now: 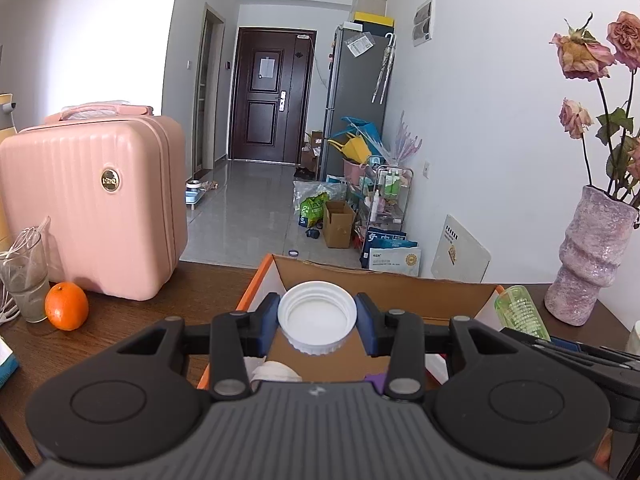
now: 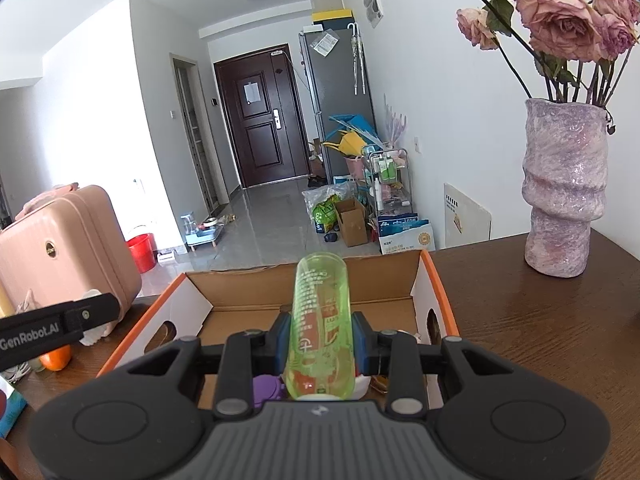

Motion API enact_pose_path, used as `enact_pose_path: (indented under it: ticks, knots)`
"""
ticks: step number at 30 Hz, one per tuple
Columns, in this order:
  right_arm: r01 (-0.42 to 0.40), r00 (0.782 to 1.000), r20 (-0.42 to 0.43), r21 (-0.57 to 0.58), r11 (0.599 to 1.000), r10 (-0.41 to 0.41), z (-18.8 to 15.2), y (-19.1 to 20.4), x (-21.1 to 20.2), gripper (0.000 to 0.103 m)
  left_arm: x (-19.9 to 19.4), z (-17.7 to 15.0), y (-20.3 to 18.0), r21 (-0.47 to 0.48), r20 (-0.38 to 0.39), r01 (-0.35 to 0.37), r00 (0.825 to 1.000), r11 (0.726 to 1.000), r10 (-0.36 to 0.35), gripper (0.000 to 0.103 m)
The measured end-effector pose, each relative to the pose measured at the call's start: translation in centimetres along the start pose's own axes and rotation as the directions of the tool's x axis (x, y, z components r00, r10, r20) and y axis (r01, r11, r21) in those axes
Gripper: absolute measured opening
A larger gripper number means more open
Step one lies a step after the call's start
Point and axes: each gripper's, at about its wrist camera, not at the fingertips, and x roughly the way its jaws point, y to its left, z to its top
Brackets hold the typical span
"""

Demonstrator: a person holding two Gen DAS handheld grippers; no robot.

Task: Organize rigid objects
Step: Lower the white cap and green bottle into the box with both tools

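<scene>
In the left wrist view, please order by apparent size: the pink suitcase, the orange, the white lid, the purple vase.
1. pink suitcase
2. purple vase
3. white lid
4. orange
The lid is nearest the camera, so its rank over the orange is unsure.

box (image 2: 440,280) center | suitcase (image 1: 100,200) left | vase (image 2: 560,200) right

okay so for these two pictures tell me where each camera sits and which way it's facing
Left wrist: on the left gripper, facing the hallway door; its fingers hold a white lid over the cardboard box.
Right wrist: on the right gripper, same direction; its fingers clamp a green bottle over the box.
Shared: box, pink suitcase, orange, vase.
</scene>
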Motion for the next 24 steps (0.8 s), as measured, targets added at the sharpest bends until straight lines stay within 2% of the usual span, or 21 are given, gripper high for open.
enact_pose_path:
  ticks: [13, 24]
  knots:
    - [0.033, 0.999, -0.041, -0.009, 0.999, -0.033, 1.6, 0.0, 3.0, 0.03, 3.8, 0.6, -0.3, 0.018, -0.062, -0.03, 0.998, 0.999, 0.031, 0.041]
    - [0.065, 0.991, -0.114, -0.009, 0.998, -0.065, 2.2, -0.2, 5.6, 0.03, 8.3, -0.1, -0.8, 0.044, -0.171, -0.079, 0.982, 0.996, 0.085, 0.041]
